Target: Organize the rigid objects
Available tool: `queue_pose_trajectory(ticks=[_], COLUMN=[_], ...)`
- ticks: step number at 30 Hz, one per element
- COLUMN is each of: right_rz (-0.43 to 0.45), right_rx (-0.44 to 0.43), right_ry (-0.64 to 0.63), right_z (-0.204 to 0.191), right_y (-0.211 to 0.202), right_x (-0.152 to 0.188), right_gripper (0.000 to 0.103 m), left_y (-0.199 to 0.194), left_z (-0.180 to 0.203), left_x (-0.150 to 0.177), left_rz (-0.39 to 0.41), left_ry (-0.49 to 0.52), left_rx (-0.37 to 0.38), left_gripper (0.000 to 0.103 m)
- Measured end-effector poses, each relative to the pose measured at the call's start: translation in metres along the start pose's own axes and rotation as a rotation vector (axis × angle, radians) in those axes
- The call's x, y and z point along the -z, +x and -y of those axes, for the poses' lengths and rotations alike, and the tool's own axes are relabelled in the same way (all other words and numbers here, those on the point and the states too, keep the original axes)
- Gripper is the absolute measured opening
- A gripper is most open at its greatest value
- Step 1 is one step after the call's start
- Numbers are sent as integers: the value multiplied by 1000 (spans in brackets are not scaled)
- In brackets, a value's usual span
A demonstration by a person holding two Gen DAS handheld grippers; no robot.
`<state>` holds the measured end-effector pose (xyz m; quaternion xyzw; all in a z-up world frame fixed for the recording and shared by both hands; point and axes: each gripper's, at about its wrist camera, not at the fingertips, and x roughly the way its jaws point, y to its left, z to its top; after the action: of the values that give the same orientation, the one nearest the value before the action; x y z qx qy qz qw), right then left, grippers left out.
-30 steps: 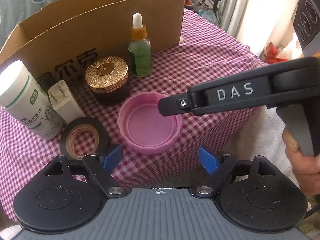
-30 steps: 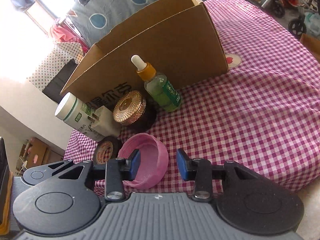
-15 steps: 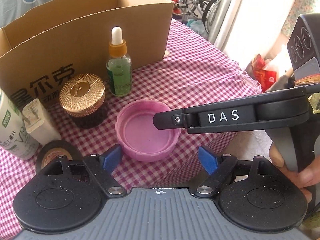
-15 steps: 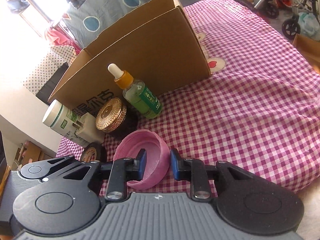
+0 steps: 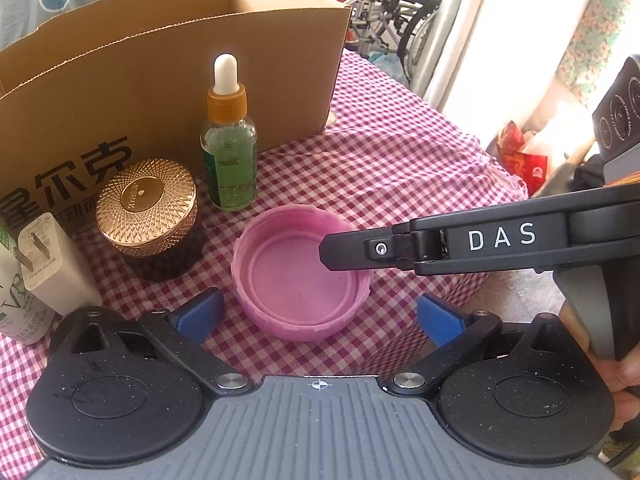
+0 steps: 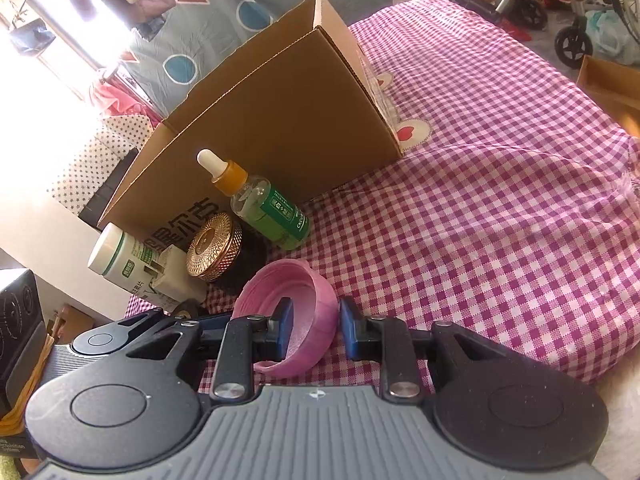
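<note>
One cardboard box (image 5: 168,80) stands open-topped on a pink-checked tablecloth (image 6: 500,200), its inside hidden from both wrist cameras; one pink plastic lid (image 5: 298,276) lies rim-up and empty near the cloth's front edge. Ranged before the box are one green dropper bottle (image 5: 229,152), upright; one dark jar with a gold patterned lid (image 5: 149,212); one white plug adapter (image 5: 48,268); one white tablet bottle (image 6: 120,266); only a sliver of one black tape roll (image 6: 188,307) shows. The right gripper (image 6: 313,330) pinches the pink lid's near wall, one blue pad inside the rim and one outside, its jaws narrower than a second ago, when they stood apart around that wall. The left gripper (image 5: 320,314) hangs just short of the lid, its jaws opening to their widest with nothing between the pads, wider than half a second ago. A person's hand (image 5: 612,364) shows at the right gripper's handle.
</note>
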<state>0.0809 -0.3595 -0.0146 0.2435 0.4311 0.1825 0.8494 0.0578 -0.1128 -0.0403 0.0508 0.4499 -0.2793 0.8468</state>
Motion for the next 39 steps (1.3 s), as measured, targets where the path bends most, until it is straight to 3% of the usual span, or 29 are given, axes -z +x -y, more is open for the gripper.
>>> queue_pose_trajectory(ticks=[9,16,39], right_rz=[9,11,19], right_rx=[-21,-33,-51], right_ry=[25,42,62], right_z=[3,4,10], right_y=[-1,-2,-8], right_x=[0,1,4], right_gripper=[27,27,28], left_y=[-6,-5,-4], left_z=[-14,-7,-10], left_x=[4,6,3], left_rz=[47,46,32], left_ry=[-60,-15,-41], left_rx=[68,42,47], left_gripper=[103,103,103])
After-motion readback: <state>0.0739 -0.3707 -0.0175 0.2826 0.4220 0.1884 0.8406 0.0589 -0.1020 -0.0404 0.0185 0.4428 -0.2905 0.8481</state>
